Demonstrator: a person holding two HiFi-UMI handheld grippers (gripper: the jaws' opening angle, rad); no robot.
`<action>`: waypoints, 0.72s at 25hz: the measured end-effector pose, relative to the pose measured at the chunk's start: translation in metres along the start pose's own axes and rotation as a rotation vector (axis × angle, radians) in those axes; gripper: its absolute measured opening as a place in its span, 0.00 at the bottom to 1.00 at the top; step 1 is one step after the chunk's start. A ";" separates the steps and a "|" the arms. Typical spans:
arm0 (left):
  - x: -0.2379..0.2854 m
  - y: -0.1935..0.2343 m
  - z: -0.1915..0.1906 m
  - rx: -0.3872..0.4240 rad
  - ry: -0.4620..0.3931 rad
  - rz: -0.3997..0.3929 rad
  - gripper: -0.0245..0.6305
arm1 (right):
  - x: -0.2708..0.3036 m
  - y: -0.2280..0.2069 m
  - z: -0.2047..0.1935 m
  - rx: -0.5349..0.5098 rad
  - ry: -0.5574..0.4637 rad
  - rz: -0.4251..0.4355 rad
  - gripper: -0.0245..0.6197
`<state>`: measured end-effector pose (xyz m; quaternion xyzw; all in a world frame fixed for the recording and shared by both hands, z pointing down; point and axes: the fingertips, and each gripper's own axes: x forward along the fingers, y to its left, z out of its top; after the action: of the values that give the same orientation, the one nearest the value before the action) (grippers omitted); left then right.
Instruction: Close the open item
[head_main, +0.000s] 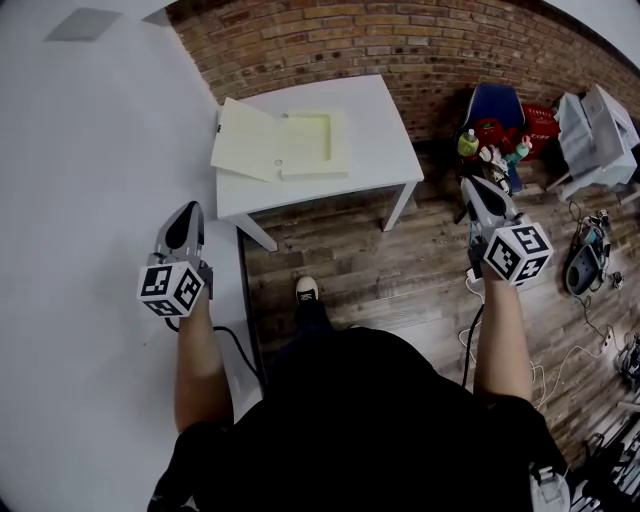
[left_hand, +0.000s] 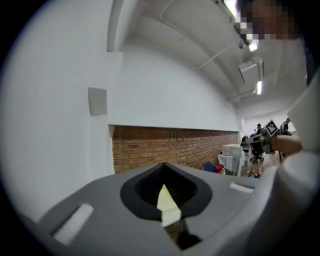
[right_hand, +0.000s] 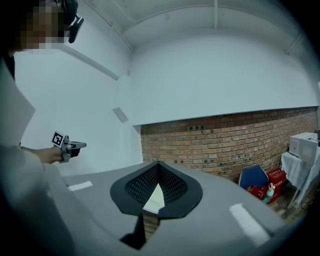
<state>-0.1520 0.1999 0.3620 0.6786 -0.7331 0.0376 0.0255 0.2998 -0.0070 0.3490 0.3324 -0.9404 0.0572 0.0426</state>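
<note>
A pale yellow flat box (head_main: 312, 146) lies open on the small white table (head_main: 385, 120), its lid (head_main: 243, 142) folded out to the left. Both grippers hang in the air well short of the table. My left gripper (head_main: 188, 210) is near the white wall, shut and empty. My right gripper (head_main: 473, 186) is over the wooden floor to the right of the table, also shut and empty. In the left gripper view the jaws (left_hand: 163, 170) meet at a point, with a pale sliver of the box behind them. The right gripper view shows the same closed jaws (right_hand: 158, 166).
A brick wall (head_main: 420, 40) runs behind the table and a white wall (head_main: 80, 200) lies to the left. A blue chair with red and green things (head_main: 497, 118), a white-draped stand (head_main: 598, 130) and floor cables (head_main: 585, 265) are at the right.
</note>
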 end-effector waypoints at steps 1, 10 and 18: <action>0.001 0.002 -0.002 -0.003 -0.001 0.003 0.04 | 0.002 0.000 0.000 -0.001 0.001 0.002 0.04; 0.017 0.024 -0.010 -0.018 -0.003 0.029 0.04 | 0.015 -0.006 0.007 -0.009 0.003 -0.002 0.04; 0.039 0.054 -0.017 -0.014 0.019 0.055 0.04 | 0.047 -0.005 0.003 -0.003 0.022 0.005 0.04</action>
<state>-0.2093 0.1674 0.3817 0.6576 -0.7515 0.0395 0.0364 0.2662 -0.0400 0.3524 0.3291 -0.9409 0.0596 0.0534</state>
